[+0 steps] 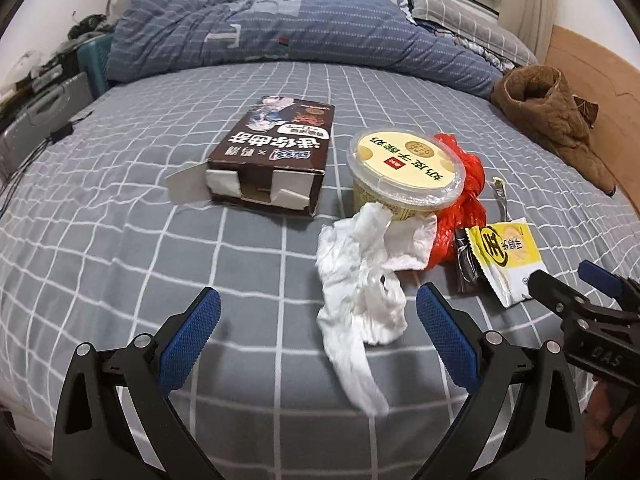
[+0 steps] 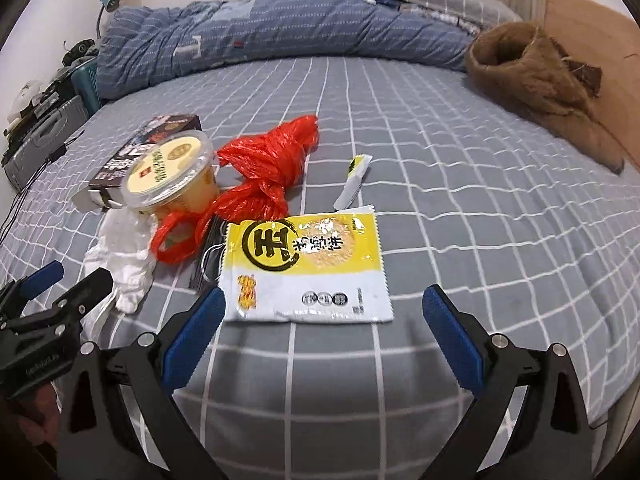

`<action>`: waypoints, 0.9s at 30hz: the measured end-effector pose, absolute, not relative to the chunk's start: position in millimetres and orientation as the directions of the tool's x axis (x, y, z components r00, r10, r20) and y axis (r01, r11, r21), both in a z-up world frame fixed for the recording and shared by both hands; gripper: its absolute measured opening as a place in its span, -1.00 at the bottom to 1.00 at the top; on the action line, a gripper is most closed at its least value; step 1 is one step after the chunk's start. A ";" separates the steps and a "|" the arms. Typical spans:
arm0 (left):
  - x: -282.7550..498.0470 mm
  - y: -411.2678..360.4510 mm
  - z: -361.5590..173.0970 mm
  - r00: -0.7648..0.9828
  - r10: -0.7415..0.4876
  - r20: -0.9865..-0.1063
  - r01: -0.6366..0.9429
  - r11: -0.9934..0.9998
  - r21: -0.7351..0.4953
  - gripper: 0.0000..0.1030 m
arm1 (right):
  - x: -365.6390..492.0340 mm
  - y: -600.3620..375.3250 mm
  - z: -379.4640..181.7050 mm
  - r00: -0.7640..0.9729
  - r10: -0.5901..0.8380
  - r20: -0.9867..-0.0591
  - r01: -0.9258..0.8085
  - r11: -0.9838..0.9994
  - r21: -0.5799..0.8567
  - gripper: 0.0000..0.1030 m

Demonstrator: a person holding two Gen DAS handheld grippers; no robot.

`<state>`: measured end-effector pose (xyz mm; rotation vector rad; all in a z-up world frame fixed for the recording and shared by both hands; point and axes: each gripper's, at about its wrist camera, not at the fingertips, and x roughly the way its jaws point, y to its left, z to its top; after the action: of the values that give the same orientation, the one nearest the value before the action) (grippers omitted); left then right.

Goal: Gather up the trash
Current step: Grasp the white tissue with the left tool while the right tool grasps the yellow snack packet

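Observation:
Trash lies on a grey checked bed. A crumpled white tissue (image 1: 360, 280) sits just ahead of my open left gripper (image 1: 318, 312), between its blue pads. Behind it stand a yellow lidded cup (image 1: 404, 168), a red plastic bag (image 1: 464, 208) and a brown open carton (image 1: 272, 156). A yellow-and-white snack wrapper (image 2: 308, 268) lies flat in front of my open right gripper (image 2: 324, 312), its near edge between the fingers. A dark foil wrapper (image 2: 208, 256) lies by its left edge and a small torn strip (image 2: 352, 184) behind it. Nothing is held.
A rolled blue quilt (image 1: 280, 36) and pillows (image 1: 452, 4) line the far side of the bed. A brown fleece garment (image 2: 536, 80) lies at the right beside a wooden headboard (image 1: 600, 92). Cases and cables crowd the left edge (image 1: 44, 108).

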<state>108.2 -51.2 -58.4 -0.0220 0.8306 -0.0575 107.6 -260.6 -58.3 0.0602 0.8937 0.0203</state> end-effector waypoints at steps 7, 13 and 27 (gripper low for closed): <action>129.4 -57.7 -71.3 0.647 -0.082 -0.758 0.060 0.997 -0.057 0.66 | 129.8 -254.1 -71.6 0.581 0.087 -0.809 -0.029 0.996 0.086 0.84; 137.7 -64.3 -80.5 0.621 -0.107 -0.777 0.082 0.994 -0.072 0.37 | 141.1 -245.8 -79.3 0.561 0.100 -0.822 -0.045 0.995 0.090 0.84; 134.3 -72.0 -90.4 0.602 -0.112 -0.791 0.090 0.993 -0.071 -0.25 | 146.5 -243.5 -90.8 0.530 0.131 -0.838 -0.079 0.991 0.105 0.35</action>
<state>134.3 -72.0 -90.4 -0.0249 0.9176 -0.1170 146.5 -243.5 -90.8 0.0558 1.0043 0.1256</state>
